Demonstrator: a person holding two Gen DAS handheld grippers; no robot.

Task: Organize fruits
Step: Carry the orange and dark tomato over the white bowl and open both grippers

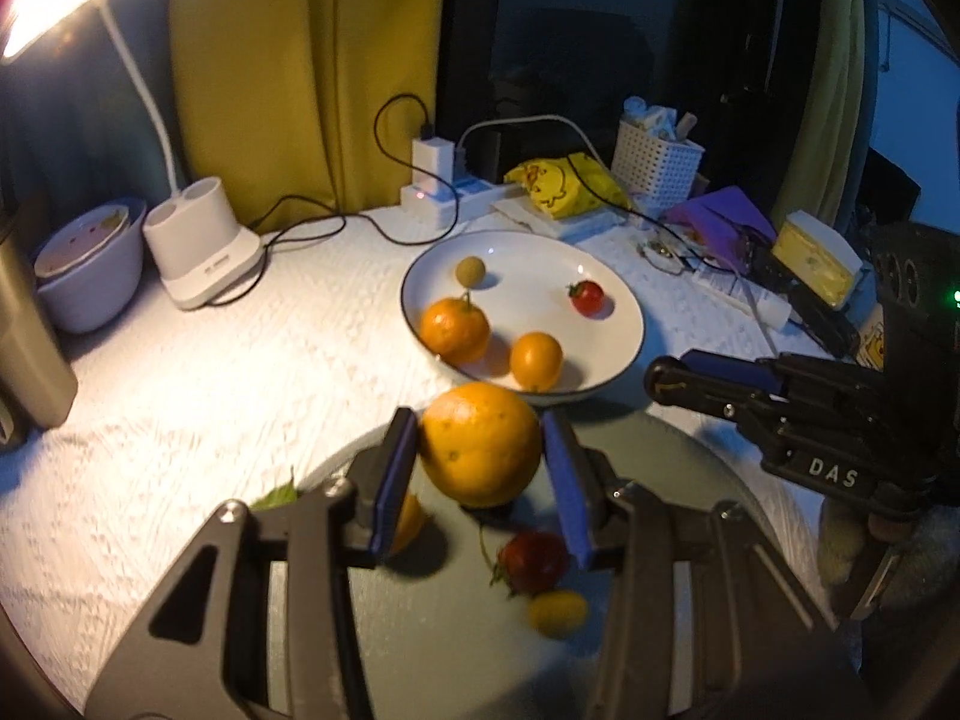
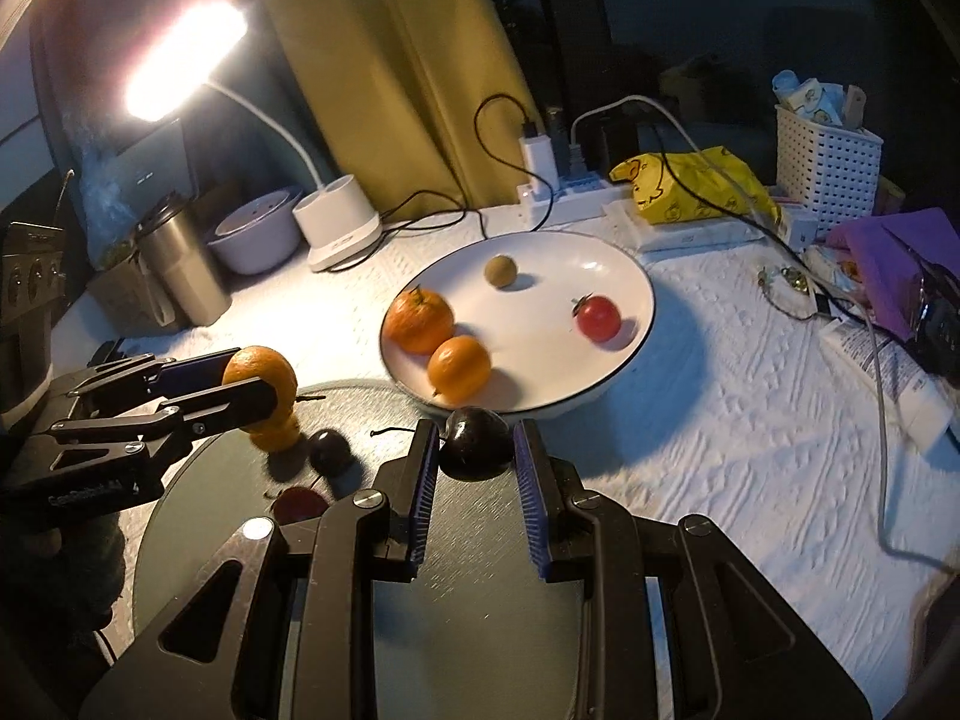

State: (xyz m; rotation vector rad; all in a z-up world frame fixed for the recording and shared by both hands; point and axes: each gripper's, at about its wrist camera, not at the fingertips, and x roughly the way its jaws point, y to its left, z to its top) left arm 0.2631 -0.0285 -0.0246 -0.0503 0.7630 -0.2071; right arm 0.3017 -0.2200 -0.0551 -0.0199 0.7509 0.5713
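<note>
My left gripper [image 1: 480,447] is shut on a large orange [image 1: 480,444], held just above the grey round tray [image 1: 432,630]. On the tray lie a red fruit [image 1: 533,561], a small yellow fruit [image 1: 558,612] and an orange fruit [image 1: 408,522]. Beyond it, the white plate [image 1: 528,267] holds a tangerine [image 1: 454,329], a small orange [image 1: 536,360], a cherry tomato [image 1: 587,297] and a brownish longan [image 1: 470,270]. In the right wrist view my right gripper [image 2: 477,450] is shut on a dark cherry [image 2: 477,441] near the white plate [image 2: 558,276]. The left gripper [image 2: 258,387] with its orange [image 2: 261,372] hangs at the left.
A lamp base [image 1: 201,246], a bowl [image 1: 90,276] and a steel tumbler [image 2: 180,264] stand at the back left. A power strip [image 1: 444,198] with cables, a yellow bag [image 1: 558,186], a white basket [image 1: 657,171] and purple clutter [image 1: 720,222] crowd the back right.
</note>
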